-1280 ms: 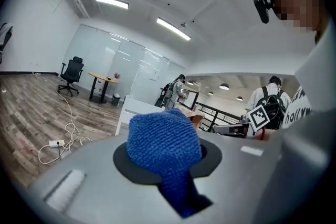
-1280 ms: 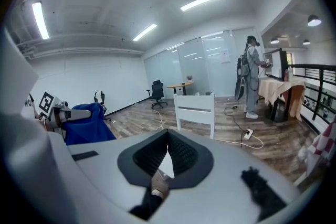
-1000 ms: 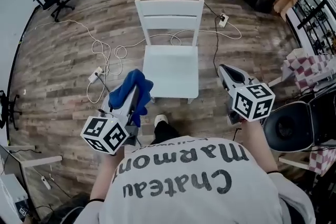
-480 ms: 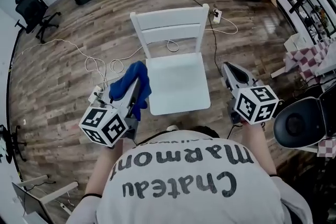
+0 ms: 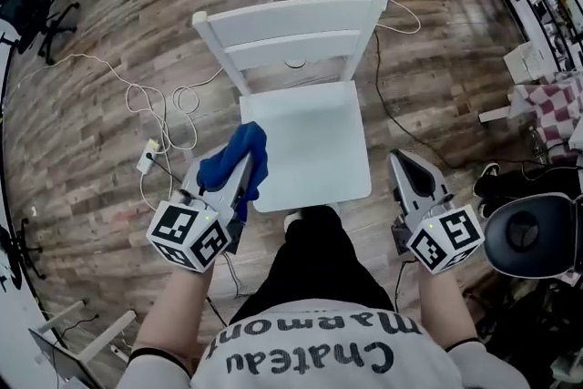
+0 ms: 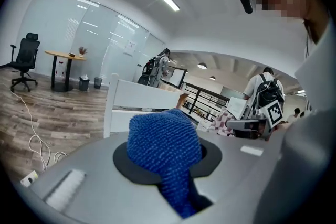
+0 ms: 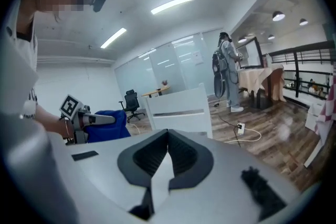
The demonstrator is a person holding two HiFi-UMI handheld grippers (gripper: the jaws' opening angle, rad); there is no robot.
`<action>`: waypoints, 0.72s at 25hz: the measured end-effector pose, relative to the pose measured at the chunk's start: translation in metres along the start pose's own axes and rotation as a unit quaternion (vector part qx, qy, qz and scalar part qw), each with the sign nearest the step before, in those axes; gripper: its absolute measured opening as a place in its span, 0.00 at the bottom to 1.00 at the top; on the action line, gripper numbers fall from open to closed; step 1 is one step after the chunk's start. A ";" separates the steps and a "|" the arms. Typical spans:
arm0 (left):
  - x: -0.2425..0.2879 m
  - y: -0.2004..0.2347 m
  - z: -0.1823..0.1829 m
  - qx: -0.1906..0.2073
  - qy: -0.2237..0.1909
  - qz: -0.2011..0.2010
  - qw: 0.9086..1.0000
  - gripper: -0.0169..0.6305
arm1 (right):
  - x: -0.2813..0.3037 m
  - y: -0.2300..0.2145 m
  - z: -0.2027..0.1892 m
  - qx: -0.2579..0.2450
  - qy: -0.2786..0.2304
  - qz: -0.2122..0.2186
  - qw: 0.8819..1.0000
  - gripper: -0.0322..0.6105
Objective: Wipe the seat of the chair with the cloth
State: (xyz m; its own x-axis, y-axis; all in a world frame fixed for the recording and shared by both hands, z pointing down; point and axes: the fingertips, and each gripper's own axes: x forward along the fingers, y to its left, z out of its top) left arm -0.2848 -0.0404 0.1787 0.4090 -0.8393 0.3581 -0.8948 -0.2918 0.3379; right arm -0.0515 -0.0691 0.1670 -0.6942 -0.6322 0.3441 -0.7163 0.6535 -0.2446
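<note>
- The left gripper is clamped on a bunched blue microfibre cloth, which bulges out beyond the jaw tips.
- The cloth is at the left edge of the white wooden chair's seat, near its front-left corner. Contact with the seat cannot be determined.
- The right gripper is closed and empty.
- The right gripper is off the seat's front-right corner, above the wood-plank floor.
</note>
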 end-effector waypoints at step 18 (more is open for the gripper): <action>0.160 0.147 -0.132 -0.074 -0.026 0.063 0.995 0.16 | 0.142 -0.053 -0.158 0.076 0.014 0.061 0.995 0.07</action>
State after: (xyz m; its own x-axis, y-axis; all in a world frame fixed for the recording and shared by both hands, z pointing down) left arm -0.3271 -0.1573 0.4010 0.2825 -0.8883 0.3622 -0.9002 -0.1151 0.4199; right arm -0.1009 -0.1278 0.3718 -0.7762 -0.5383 0.3283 -0.6304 0.6533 -0.4192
